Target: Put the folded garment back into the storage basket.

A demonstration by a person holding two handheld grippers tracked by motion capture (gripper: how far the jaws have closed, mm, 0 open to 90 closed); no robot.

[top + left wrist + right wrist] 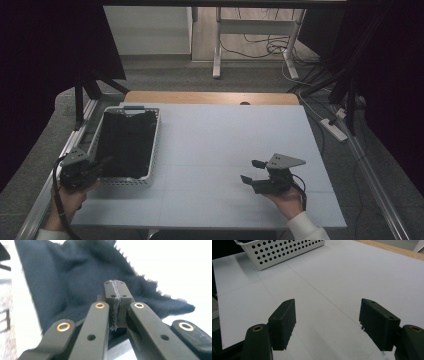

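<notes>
Closest to the high view's camera, the left gripper (102,164) sits at the near left corner of the white perforated basket (156,145), its jaws pressed together with nothing between them. Just beyond its tips, in the left gripper view, lies the dark cloth (75,287) with a pinked edge, inside the basket on the counter's (225,145) left side. Well apart to the right, the right gripper (251,171) hovers low over bare counter, jaws spread and empty, pointing toward the basket.
</notes>
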